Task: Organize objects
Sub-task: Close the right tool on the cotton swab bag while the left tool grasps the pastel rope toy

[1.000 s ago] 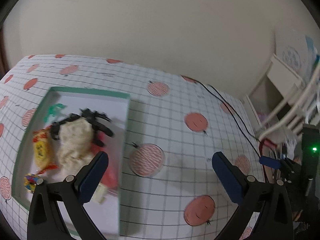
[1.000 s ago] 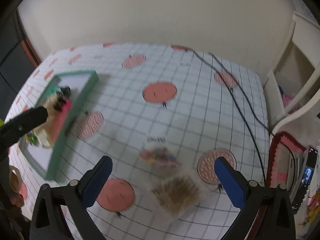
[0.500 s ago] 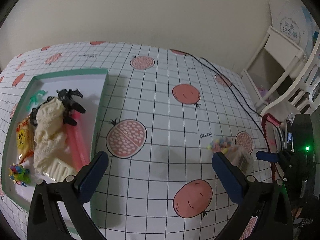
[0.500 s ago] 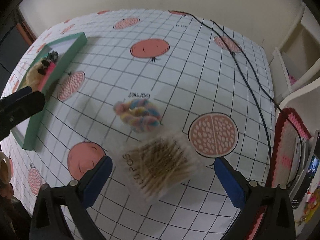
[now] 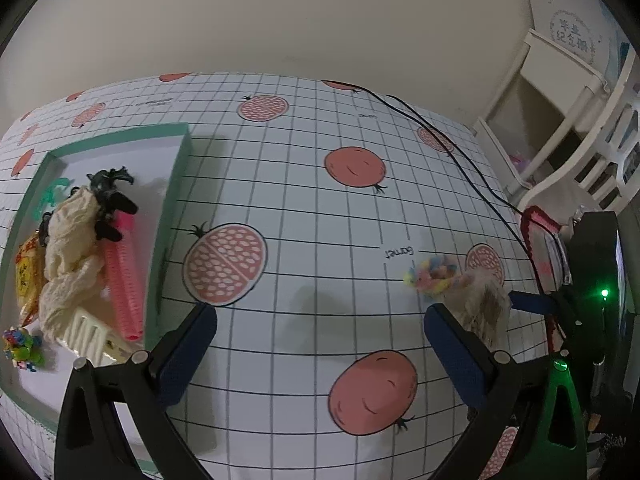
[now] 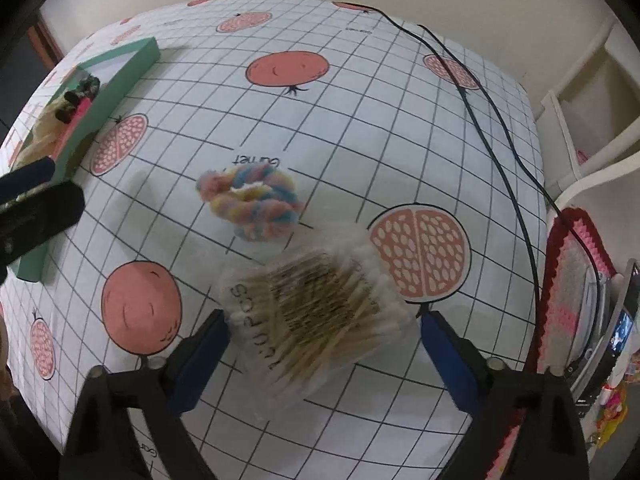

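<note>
On the worktop (image 6: 360, 128), covered with a white grid cloth printed with pomegranates, a clear pack of cotton swabs (image 6: 316, 308) lies between the blue pads of the right gripper (image 6: 322, 340). Its jaws are closing: the left pad sits right at the pack's edge, the right pad just beside the other end, and no firm squeeze shows yet. Just beyond the pack, touching or nearly touching it, lies a pastel twisted yarn scrunchie (image 6: 252, 204).

The left gripper (image 5: 320, 340) hangs over bare cloth with its jaws wide apart and nothing between them. To its left stands a green-rimmed tray (image 5: 170, 216) holding a cream knitted cloth (image 5: 68, 256), a pink comb-like bar (image 5: 122, 280), a black toy figure (image 5: 108, 192), a white comb (image 5: 86, 338), a yellow snack packet (image 5: 26, 276) and a small multicoloured toy (image 5: 20, 346). A black cable (image 6: 492, 136) runs across the far right of the cloth.
</note>
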Demonstrator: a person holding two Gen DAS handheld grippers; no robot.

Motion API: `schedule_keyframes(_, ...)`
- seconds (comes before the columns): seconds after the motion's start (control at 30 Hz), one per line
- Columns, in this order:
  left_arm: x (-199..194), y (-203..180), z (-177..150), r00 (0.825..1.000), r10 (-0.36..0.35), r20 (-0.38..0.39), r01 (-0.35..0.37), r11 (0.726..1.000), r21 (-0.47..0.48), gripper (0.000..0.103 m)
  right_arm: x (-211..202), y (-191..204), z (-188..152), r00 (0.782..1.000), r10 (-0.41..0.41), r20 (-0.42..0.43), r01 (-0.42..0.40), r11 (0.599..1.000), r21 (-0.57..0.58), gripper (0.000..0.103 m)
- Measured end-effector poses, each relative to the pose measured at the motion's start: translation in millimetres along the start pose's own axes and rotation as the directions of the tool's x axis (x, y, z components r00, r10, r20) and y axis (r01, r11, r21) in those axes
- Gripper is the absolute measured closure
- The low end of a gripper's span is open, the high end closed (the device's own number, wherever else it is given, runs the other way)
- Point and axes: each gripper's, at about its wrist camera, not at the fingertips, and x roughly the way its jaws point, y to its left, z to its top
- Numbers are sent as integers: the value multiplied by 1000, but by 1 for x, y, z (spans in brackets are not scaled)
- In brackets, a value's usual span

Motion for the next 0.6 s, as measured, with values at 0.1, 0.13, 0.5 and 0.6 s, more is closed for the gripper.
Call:
schedule_keyframes(0.1,2,-6,0,1000,-24,2,24,1000,1,0,-2,-3,-2,1000,-5,2,5,1000,3,17)
schedule_keyframes(0.13,2,-9,0,1000,-29,4,29,1000,5,0,-3,-4,-2,1000,-3,2,3,1000,4,18)
schedule_keyframes(0.5,12,-33,-1,997,-81,11,81,996,37,0,-12,-31,-10,1000,-15,21,13,996,89,28)
schedule_keyframes(0.6,13,-37,-1,995,-102,19,102,994,29,0,-17,-43,-11,999,-22,42,16,990,138,28)
